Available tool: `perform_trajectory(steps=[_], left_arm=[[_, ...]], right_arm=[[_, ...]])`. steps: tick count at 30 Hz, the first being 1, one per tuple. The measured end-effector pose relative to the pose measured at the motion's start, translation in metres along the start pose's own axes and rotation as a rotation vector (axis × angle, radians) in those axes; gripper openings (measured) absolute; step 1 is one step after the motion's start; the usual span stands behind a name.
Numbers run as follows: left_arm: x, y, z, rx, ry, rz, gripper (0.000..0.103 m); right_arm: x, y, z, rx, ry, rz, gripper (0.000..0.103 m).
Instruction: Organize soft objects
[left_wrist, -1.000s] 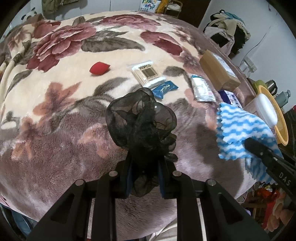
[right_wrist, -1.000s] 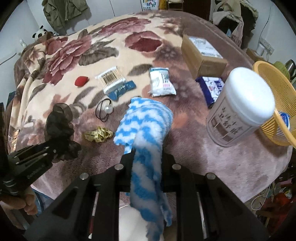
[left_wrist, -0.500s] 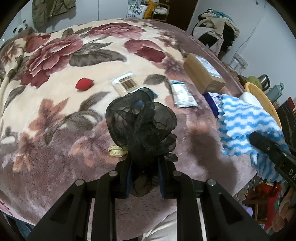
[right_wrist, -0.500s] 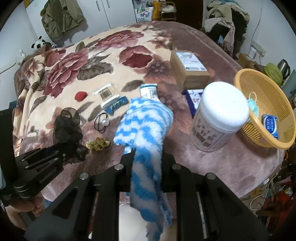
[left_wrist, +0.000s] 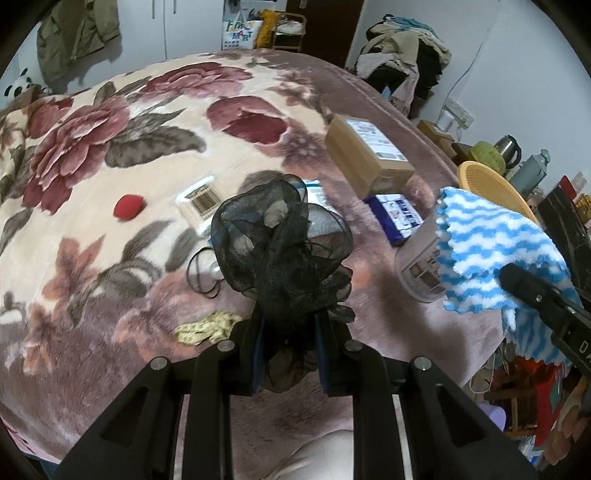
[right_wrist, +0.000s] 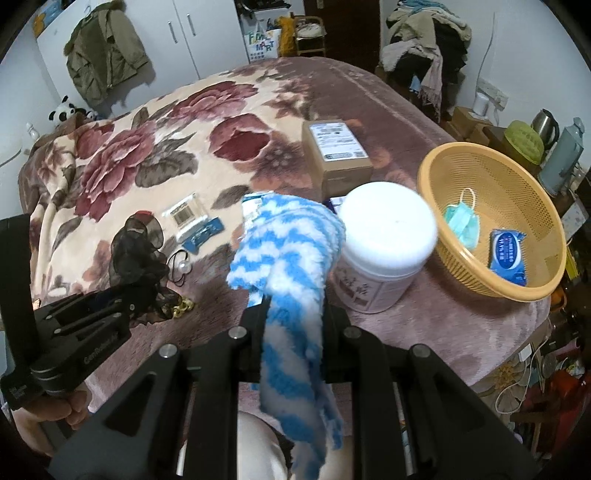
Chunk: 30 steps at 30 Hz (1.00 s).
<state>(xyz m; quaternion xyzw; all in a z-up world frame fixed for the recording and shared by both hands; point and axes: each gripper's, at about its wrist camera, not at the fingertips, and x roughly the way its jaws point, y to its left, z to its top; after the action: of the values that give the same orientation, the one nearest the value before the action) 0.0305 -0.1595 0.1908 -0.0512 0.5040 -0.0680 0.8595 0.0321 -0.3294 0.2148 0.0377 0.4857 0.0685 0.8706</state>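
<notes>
The yellow basket (right_wrist: 495, 221) at the bed's edge holds a teal face mask (right_wrist: 461, 221) and a blue wipes packet (right_wrist: 508, 256). The left gripper (left_wrist: 288, 332) is clamped on a ruffled black mesh scrunchie (left_wrist: 280, 251), and the right gripper (right_wrist: 293, 325) pinches a fluffy blue-and-white striped sock (right_wrist: 288, 251), both held above the floral blanket (right_wrist: 147, 155).

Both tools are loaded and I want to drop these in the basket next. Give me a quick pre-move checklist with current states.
1. Left tool shut on the black mesh scrunchie: ok.
2. Right tool shut on the blue-and-white fuzzy cloth: ok.
3. Orange basket has free room beside the face mask and wipes pack: ok.
4. White-lidded jar stands between cloth and basket: not ok, go over it.
5. Cloth's hanging tail clear of the jar: cannot tell.
</notes>
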Motion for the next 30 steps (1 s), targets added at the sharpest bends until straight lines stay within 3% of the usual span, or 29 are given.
perform_trajectory(steps=[30], left_arm=[[0.011, -0.135, 0.066, 0.160, -0.027, -0.120, 0.021]], right_arm=[[-0.023, -0.108, 0.023, 0.153, -0.057, -0.082, 0.018]])
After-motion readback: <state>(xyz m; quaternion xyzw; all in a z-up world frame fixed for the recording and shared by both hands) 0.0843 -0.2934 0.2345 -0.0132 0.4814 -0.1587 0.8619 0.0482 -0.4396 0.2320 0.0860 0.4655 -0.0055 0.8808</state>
